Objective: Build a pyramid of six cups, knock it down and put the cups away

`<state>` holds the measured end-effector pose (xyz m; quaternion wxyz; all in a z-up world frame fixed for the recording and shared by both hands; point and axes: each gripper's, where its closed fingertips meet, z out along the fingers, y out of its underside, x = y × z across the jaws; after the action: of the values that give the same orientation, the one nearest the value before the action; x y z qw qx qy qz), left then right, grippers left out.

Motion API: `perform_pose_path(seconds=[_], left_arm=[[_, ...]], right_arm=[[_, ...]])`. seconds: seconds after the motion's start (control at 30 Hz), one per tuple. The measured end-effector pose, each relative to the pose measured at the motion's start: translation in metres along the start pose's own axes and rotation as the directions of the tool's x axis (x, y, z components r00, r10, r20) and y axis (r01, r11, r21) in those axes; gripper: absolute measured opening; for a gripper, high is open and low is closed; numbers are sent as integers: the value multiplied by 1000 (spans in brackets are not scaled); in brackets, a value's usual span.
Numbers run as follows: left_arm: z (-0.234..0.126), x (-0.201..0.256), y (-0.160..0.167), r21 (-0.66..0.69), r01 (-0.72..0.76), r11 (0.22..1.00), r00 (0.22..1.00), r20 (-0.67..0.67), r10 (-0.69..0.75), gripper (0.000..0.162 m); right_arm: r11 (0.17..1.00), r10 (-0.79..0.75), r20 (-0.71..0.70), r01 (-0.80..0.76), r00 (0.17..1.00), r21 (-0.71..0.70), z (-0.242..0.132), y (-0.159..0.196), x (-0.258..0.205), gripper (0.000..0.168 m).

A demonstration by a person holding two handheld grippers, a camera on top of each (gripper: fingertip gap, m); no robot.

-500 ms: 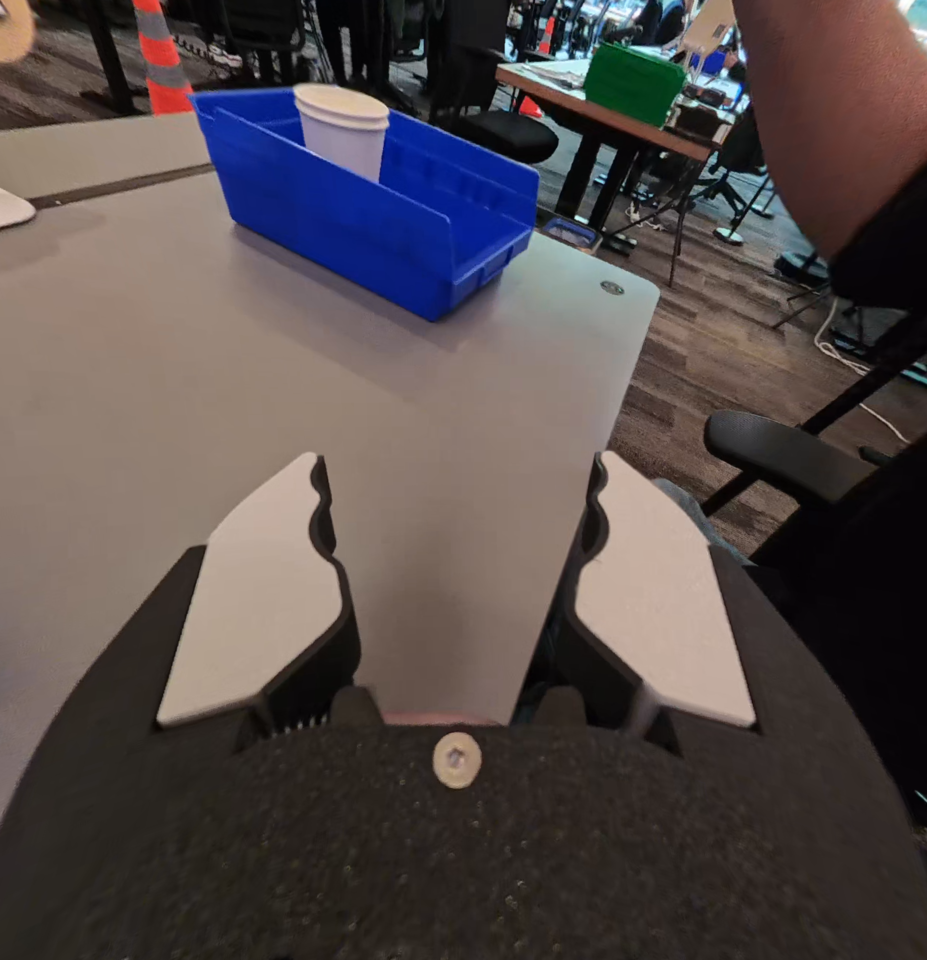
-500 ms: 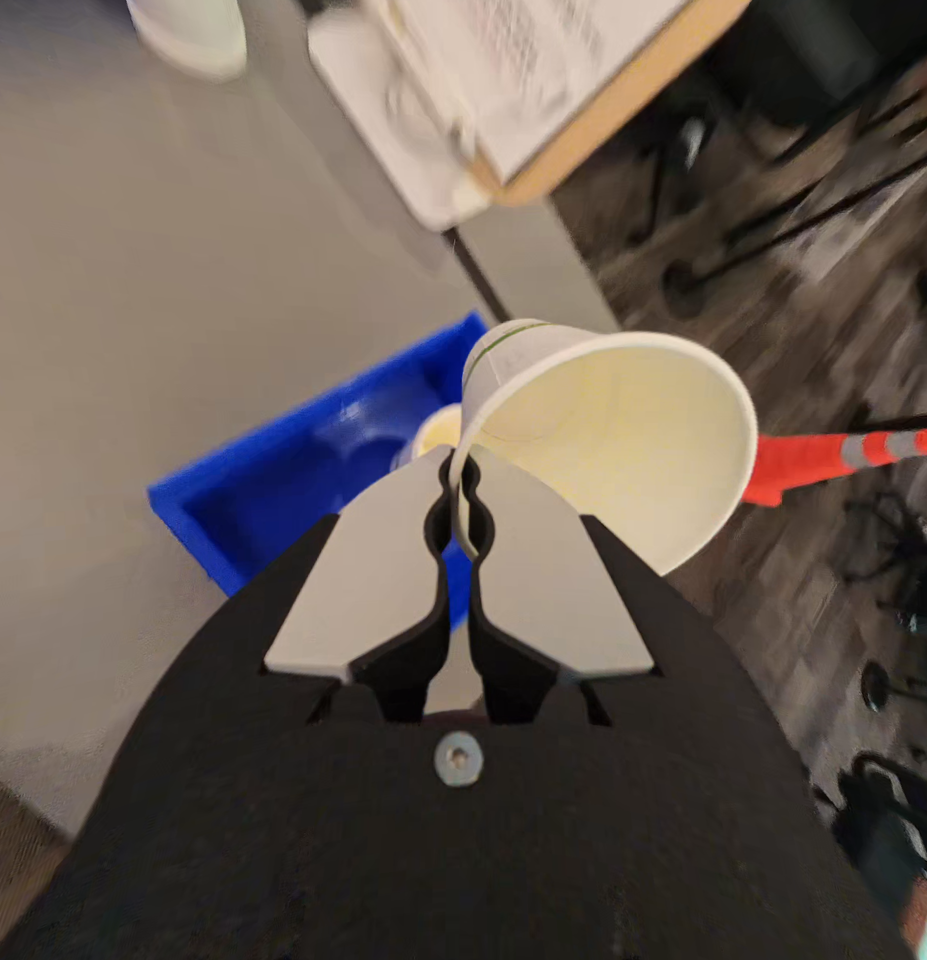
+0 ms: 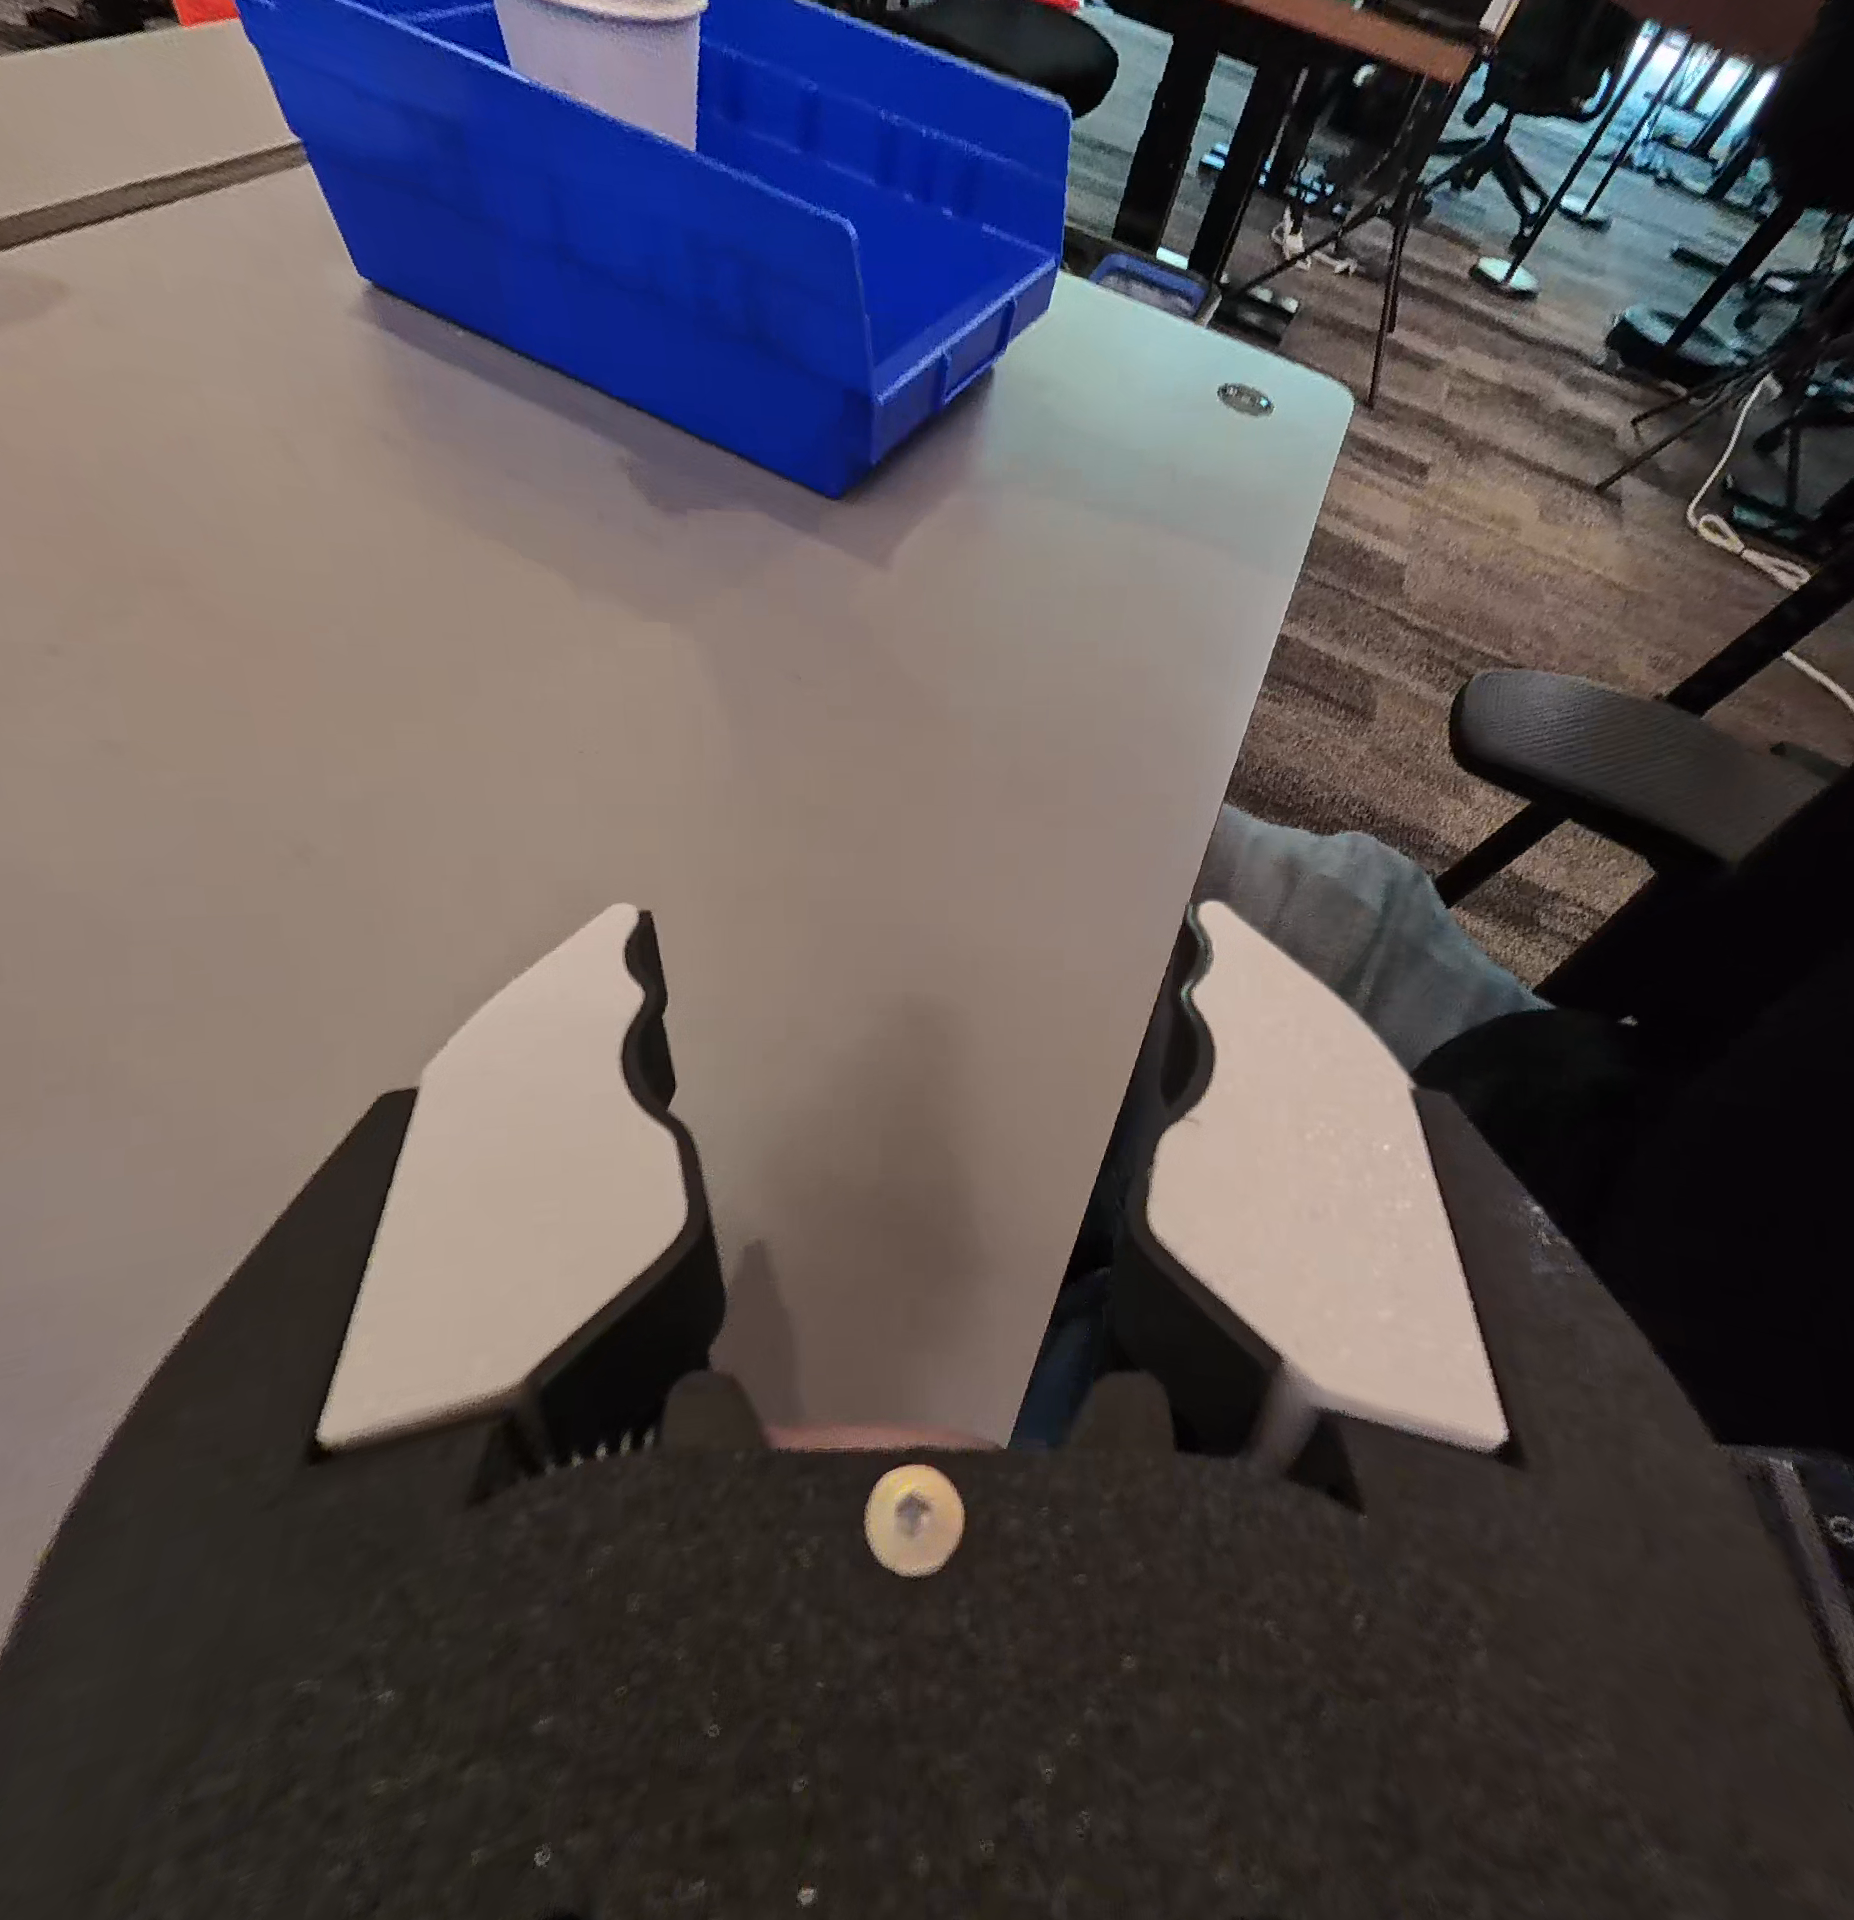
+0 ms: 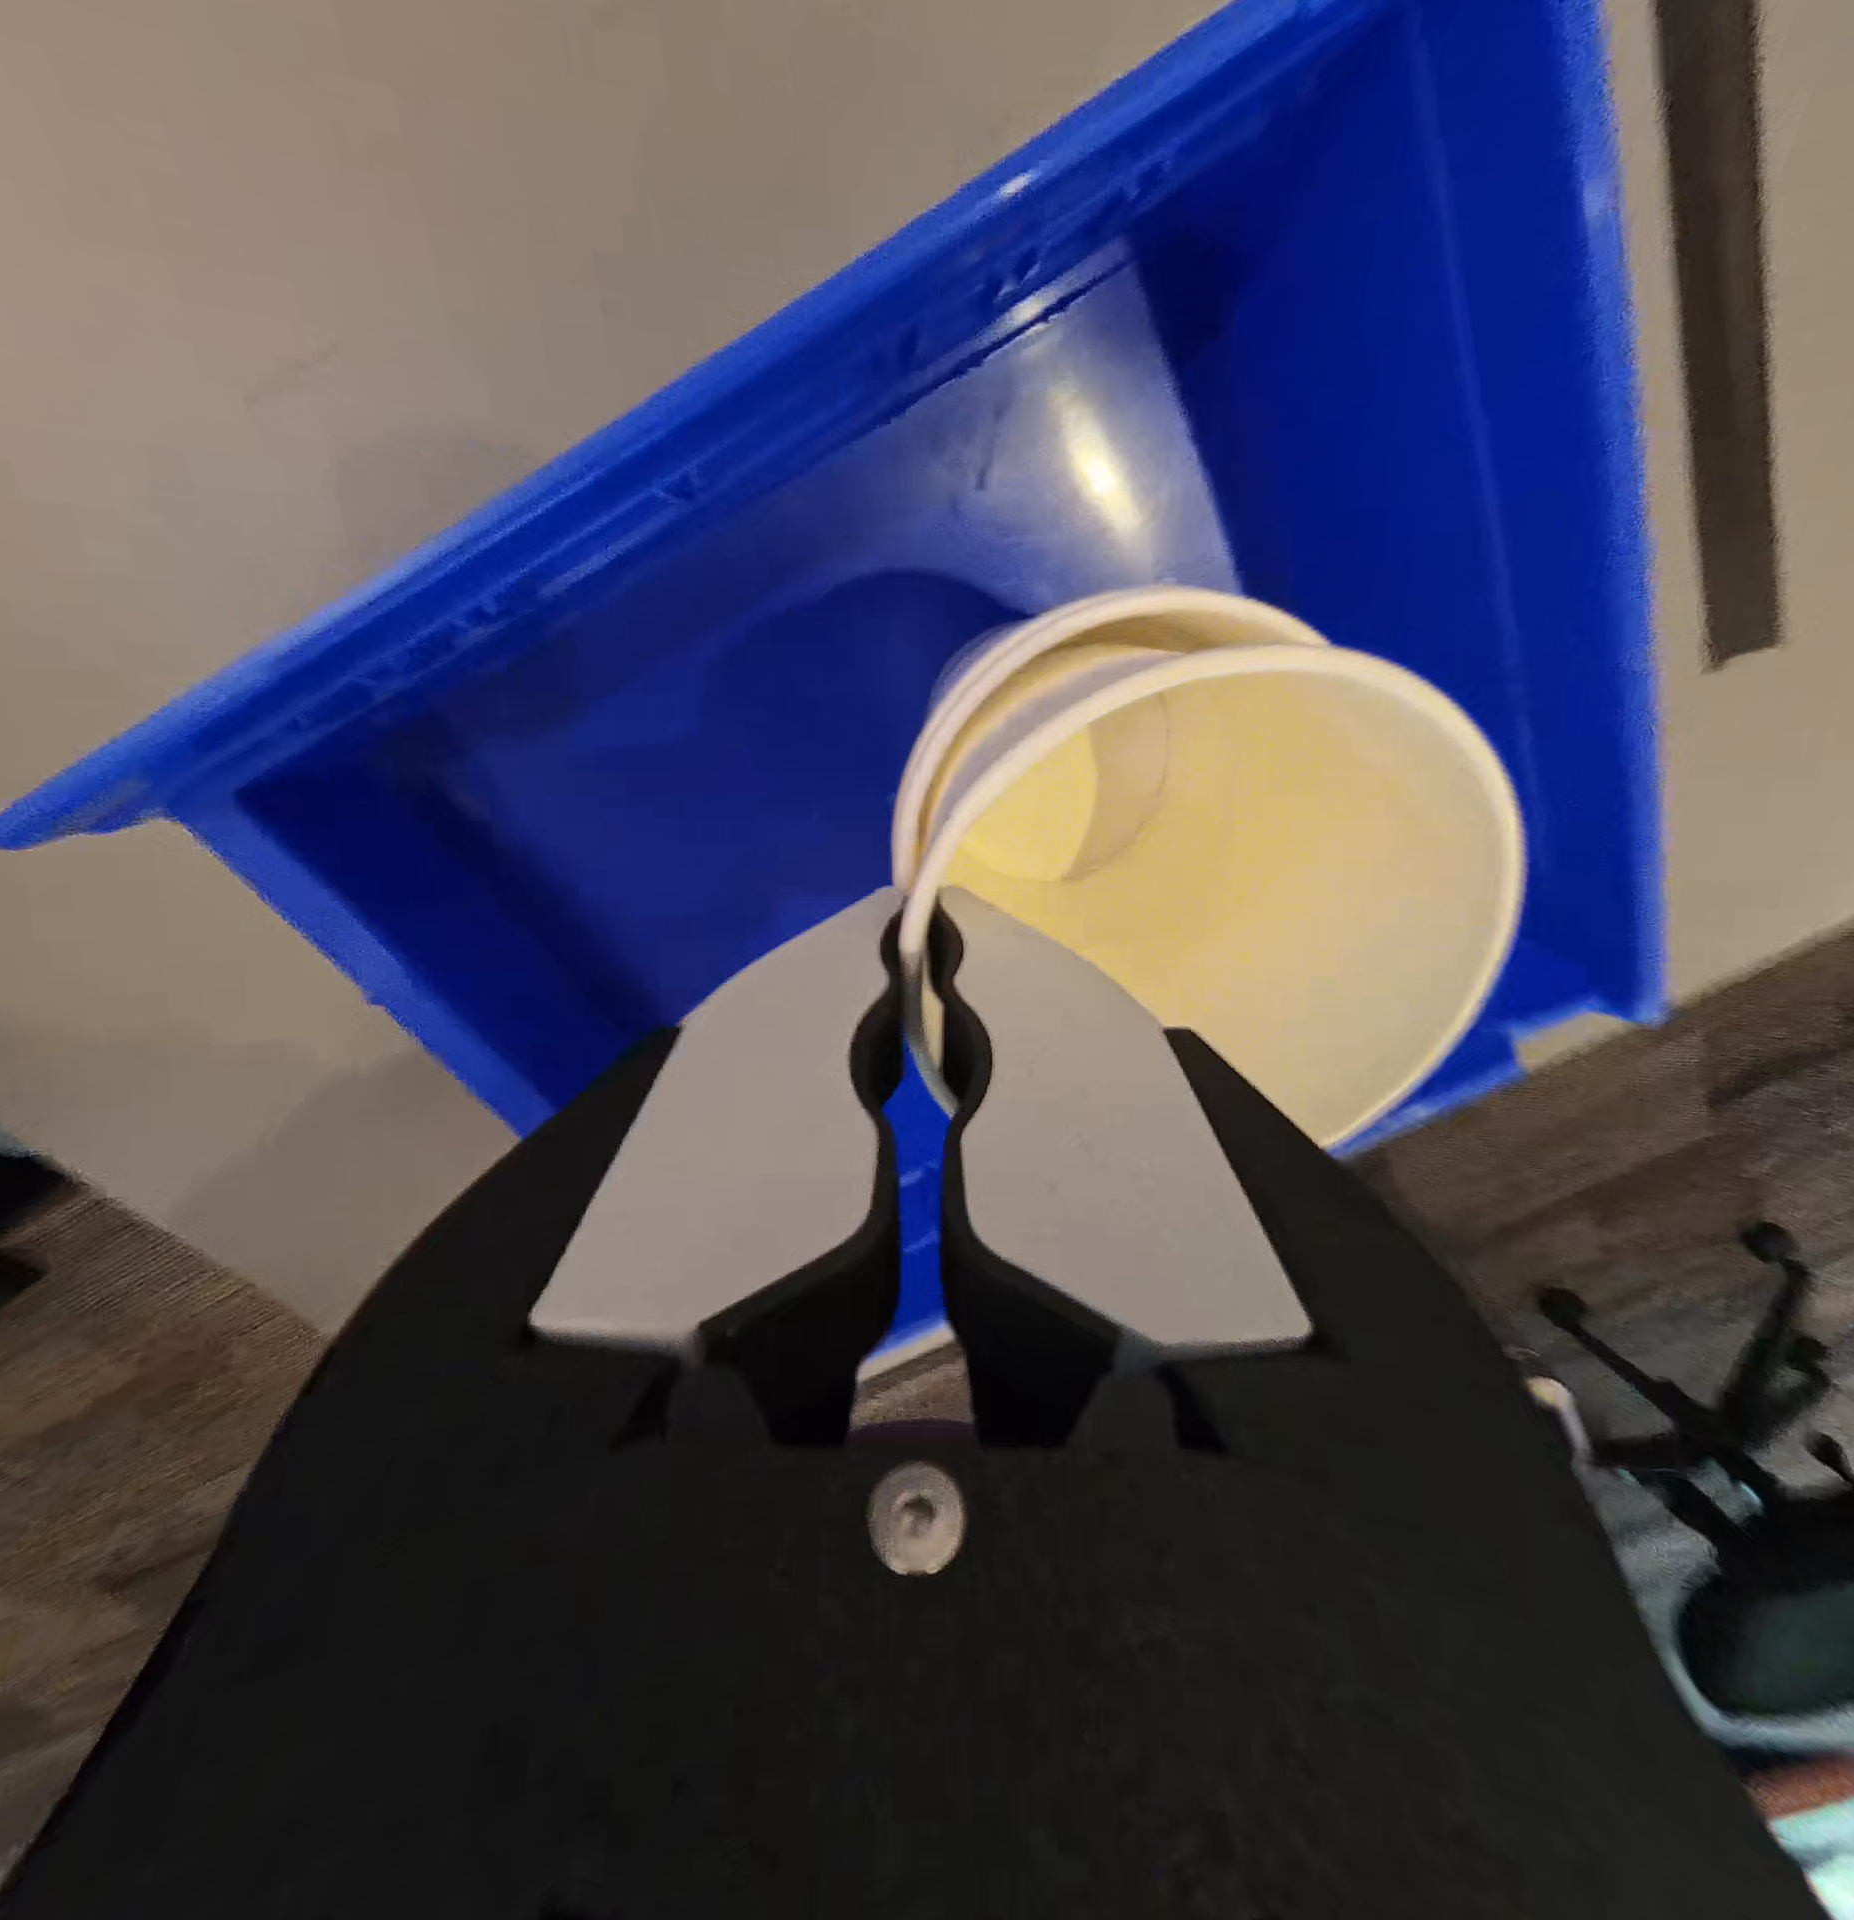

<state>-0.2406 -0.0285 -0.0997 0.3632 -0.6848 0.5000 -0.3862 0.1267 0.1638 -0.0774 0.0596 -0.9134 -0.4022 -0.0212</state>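
Note:
A blue bin (image 3: 757, 281) stands on the grey table (image 3: 487, 675) at the far end, with a white cup stack (image 3: 601, 57) upright inside it. My left gripper (image 3: 918, 935) is open and empty, low over the table near its right edge. In the right wrist view my right gripper (image 4: 923, 909) is shut on the rim of a white paper cup (image 4: 1266, 862), held over the blue bin (image 4: 694, 665). The held cup sits partly in the mouth of the cup stack (image 4: 1089, 623) in the bin.
A black chair armrest (image 3: 1619, 758) and a person's knee (image 3: 1338, 935) lie just past the table's right edge. Desks, chair bases and cables stand on the floor (image 3: 1525, 499) beyond. A dark seam (image 4: 1723, 312) runs between tabletops in the right wrist view.
My right gripper has carried the cup down over the bin, onto the stack. My left gripper has moved a little closer to the bin and stays open.

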Motion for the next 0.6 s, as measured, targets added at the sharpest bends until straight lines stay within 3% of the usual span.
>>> perform_pose_path(seconds=[0.1, 0.2, 0.3, 0.37, 0.43, 0.5, 0.6], left_arm=[[3, -1, 8, -34, -11, 999, 1000, 1, 11, 93], [7, -1, 14, -54, 3, 999, 1000, -16, -4, 92], [10, -1, 18, -63, 16, 998, 999, -30, -18, 92], [11, -1, 20, -70, 19, 997, 999, -38, -22, 92], [11, -3, 20, -77, 12, 997, 999, -33, -15, 92], [7, -8, 13, -73, 17, 997, 999, -27, -18, 91], [-6, -38, -9, -133, -18, 991, 1000, 22, 21, 87]], right_arm=[[992, 26, 74, -35, 997, 122, -5, -20, -7, 13], [996, 24, 6, -25, 1000, 86, -9, -12, 0, 38], [983, 39, -77, -24, 996, 180, -32, -14, -4, 38], [944, 73, -143, -23, 987, 329, -56, -23, -21, 41], [823, 116, -133, -20, 984, 568, -80, -44, -63, 41], [629, 106, 4, -71, 994, 775, -92, -67, -131, 37], [430, -94, 260, -197, 961, 881, -78, -91, -253, 40]])
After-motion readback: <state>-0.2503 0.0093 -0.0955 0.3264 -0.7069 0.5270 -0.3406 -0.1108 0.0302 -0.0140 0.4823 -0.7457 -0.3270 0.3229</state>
